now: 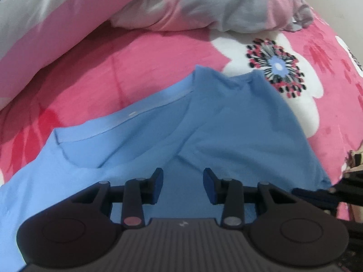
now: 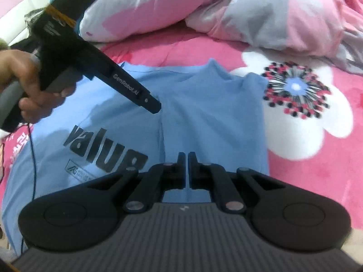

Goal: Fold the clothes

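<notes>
Blue T-shirt [image 2: 204, 113], partly folded, lying on a bed under a pink blanket [image 2: 317, 176] printed with large white flowers. Black lettering [image 2: 104, 149] reading "valu…" shows on the shirt's left part in the right wrist view; a fold ridge runs up the middle of the cloth. Pink-and-grey bedding [image 2: 261, 15] is heaped beyond the shirt's far edge. Left gripper [image 1: 183, 185]: fingers [image 1: 156, 187] partly spread above the blue cloth, nothing pinched between them. In the right wrist view this gripper [image 2: 154, 106] slants down so its tip meets or nearly meets the shirt near the ridge, held by a hand [image 2: 29, 95]. Right gripper [image 2: 186, 170]: fingers clenched together over the shirt's near edge; whether cloth is caught between them cannot be told.
</notes>
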Action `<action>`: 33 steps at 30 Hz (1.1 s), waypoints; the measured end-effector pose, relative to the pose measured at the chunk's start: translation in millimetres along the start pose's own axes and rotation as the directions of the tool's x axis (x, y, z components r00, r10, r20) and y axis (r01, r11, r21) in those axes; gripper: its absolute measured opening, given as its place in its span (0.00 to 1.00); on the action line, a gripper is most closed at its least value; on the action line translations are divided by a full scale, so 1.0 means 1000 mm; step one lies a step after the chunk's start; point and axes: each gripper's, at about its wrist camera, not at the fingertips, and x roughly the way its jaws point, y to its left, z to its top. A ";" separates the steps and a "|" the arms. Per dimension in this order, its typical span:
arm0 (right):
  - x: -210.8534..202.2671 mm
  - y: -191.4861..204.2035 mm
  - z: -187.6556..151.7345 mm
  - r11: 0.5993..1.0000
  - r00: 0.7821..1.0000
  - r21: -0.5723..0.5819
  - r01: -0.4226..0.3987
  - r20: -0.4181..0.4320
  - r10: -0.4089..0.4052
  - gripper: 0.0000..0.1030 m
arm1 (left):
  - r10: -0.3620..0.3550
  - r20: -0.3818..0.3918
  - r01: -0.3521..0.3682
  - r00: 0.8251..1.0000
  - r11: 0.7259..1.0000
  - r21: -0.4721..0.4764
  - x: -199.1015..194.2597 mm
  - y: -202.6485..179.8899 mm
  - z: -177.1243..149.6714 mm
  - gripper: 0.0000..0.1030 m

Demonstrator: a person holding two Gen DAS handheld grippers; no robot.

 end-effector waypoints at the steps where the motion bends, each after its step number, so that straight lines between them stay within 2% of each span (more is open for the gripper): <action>1: 0.009 0.003 -0.001 1.000 1.000 -0.008 -0.021 -0.019 0.021 0.03 | 0.000 -0.002 0.000 1.000 1.000 -0.009 0.000 0.002 -0.001 0.39; 4: 0.033 0.015 -0.008 0.993 0.989 -0.042 -0.108 -0.109 0.103 0.03 | -0.002 -0.004 0.002 1.000 0.999 -0.040 -0.002 0.011 -0.004 0.39; 7: 0.028 0.027 -0.004 0.989 0.991 -0.099 -0.109 -0.086 0.101 0.03 | -0.007 0.004 0.008 1.000 0.997 -0.081 -0.011 0.021 -0.006 0.39; 11: 0.015 0.009 0.013 0.999 0.999 0.023 -0.042 0.021 0.042 0.03 | -0.017 0.011 0.019 1.000 0.982 -0.188 -0.033 0.042 -0.015 0.41; 15: 0.028 -0.008 0.027 0.995 0.998 0.096 0.040 0.037 -0.043 0.03 | -0.002 0.005 0.003 1.000 0.959 -0.283 -0.059 0.061 -0.035 0.49; 16: 0.036 -0.010 0.029 0.993 0.999 0.111 0.032 0.023 -0.034 0.03 | 0.001 0.001 0.000 1.000 0.952 -0.306 -0.066 0.065 -0.041 0.53; 19: 0.060 -0.009 0.032 0.982 0.993 0.178 -0.061 -0.088 0.077 0.03 | 0.018 -0.015 -0.022 1.000 0.930 -0.367 -0.086 0.077 -0.061 0.57; 20: 0.056 -0.003 0.034 0.984 0.993 0.168 -0.067 -0.089 0.083 0.03 | 0.027 -0.020 -0.032 0.999 0.921 -0.388 -0.092 0.081 -0.069 0.58; 22: 0.037 0.008 0.041 0.980 0.993 0.175 -0.097 -0.045 0.106 0.04 | 0.046 -0.021 -0.051 0.999 0.898 -0.437 -0.106 0.090 -0.086 0.61; 25: 0.015 0.017 0.047 0.968 0.992 0.227 -0.112 -0.031 0.122 0.10 | 0.084 -0.024 -0.085 0.996 0.856 -0.510 -0.125 0.104 -0.113 0.63; 28: -0.001 0.031 0.052 0.970 0.992 0.224 -0.097 -0.059 0.113 0.16 | 0.129 -0.032 -0.123 0.991 0.796 -0.592 -0.144 0.117 -0.142 0.65; 31: -0.011 0.041 0.064 0.969 0.987 0.217 -0.119 -0.080 0.139 0.25 | 0.173 -0.049 -0.161 0.984 0.726 -0.669 -0.162 0.129 -0.172 0.67; 33: -0.016 0.050 0.075 0.969 0.983 0.208 -0.136 -0.094 0.158 0.27 | 0.206 -0.061 -0.188 0.977 0.681 -0.707 -0.172 0.138 -0.190 0.67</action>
